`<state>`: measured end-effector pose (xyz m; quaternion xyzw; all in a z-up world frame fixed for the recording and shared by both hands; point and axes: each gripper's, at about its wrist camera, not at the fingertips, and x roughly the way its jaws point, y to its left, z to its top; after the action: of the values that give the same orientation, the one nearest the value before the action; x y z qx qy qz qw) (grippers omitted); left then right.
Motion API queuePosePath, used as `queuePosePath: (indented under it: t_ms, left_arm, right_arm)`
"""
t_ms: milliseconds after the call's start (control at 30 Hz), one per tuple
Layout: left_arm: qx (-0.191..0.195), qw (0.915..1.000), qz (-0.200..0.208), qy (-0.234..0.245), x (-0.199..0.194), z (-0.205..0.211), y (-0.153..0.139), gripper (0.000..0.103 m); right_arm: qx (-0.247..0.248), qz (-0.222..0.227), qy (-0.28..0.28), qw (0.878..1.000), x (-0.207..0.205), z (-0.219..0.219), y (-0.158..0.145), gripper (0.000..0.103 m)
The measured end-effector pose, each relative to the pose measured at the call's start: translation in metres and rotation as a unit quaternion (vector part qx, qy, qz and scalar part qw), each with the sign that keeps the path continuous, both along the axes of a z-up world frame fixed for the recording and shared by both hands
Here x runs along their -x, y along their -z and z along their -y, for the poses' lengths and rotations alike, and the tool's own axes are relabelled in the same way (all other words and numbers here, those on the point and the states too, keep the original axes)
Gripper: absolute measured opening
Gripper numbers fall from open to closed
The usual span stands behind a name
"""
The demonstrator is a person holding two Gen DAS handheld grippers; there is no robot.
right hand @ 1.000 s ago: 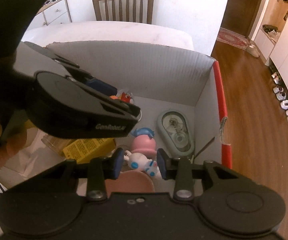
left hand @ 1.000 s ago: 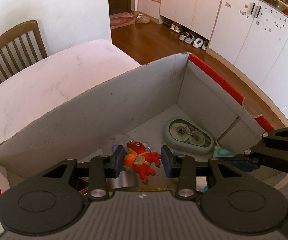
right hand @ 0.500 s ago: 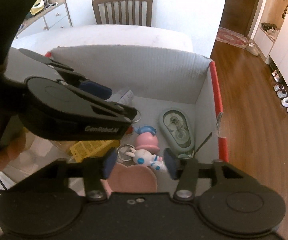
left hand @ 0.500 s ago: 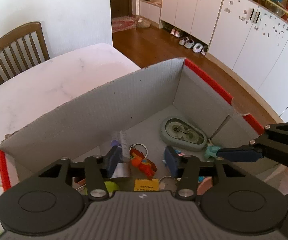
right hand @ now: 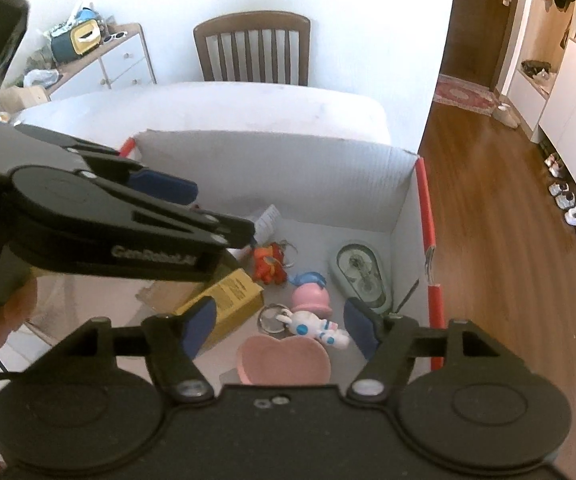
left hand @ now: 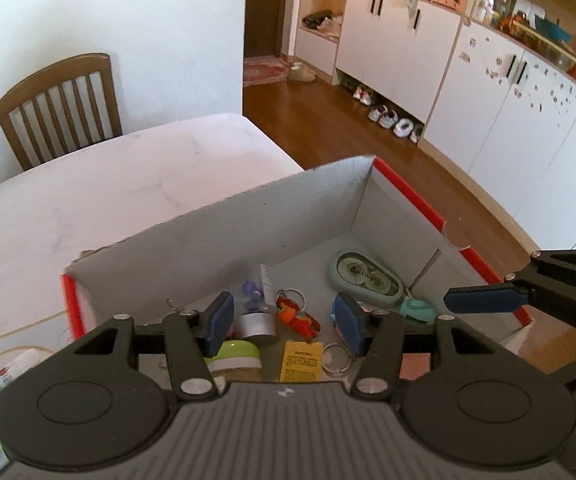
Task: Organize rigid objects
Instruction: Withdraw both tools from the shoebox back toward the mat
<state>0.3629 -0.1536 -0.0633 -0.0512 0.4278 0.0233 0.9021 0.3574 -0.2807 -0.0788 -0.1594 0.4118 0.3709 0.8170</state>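
Keychain toys [left hand: 296, 317] lie inside box [left hand: 216, 236] | left gripper [left hand: 284, 320] and right gripper [right hand: 278, 326] fingers spread, empty | step: drop-off apparently done | next: fetch another item from table [left hand: 88, 200]

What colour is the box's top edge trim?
Red, along the box rim; clearest in the left wrist view.

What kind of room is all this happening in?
Most likely a lived-in family home, a dining area off the entry hall: a slatted wooden dining chair at a white table, and small shoes lined under white cabinets.
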Motion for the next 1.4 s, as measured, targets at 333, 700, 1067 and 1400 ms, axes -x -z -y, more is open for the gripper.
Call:
queuePosePath:
  t_ms: [333,700,1067,1400]
  left_arm:
    - [0.018,0.9988,0.039,-0.021,0.044,-0.029,-0.027,0.066]
    - [0.027,0.9964,0.075,-0.031,0.096,-0.075,-0.046,0.077]
    - [0.020,0.9950,0.094,-0.028,0.149,-0.129,-0.054,0.078]
    - [0.017,0.9932,0.105,-0.047,0.183,-0.191,-0.055,0.083]
  right_arm:
    - [-0.024,0.010,0.007,1.000,0.024,-0.004,-0.023,0.084]
    - [-0.057,0.030,0.028,0.998,0.058,-0.025,-0.044,0.097]
    - [-0.086,0.044,0.033,0.995,0.106,-0.070,-0.052,0.103]
    - [-0.097,0.043,0.030,0.994,0.136,-0.117,-0.049,0.103]
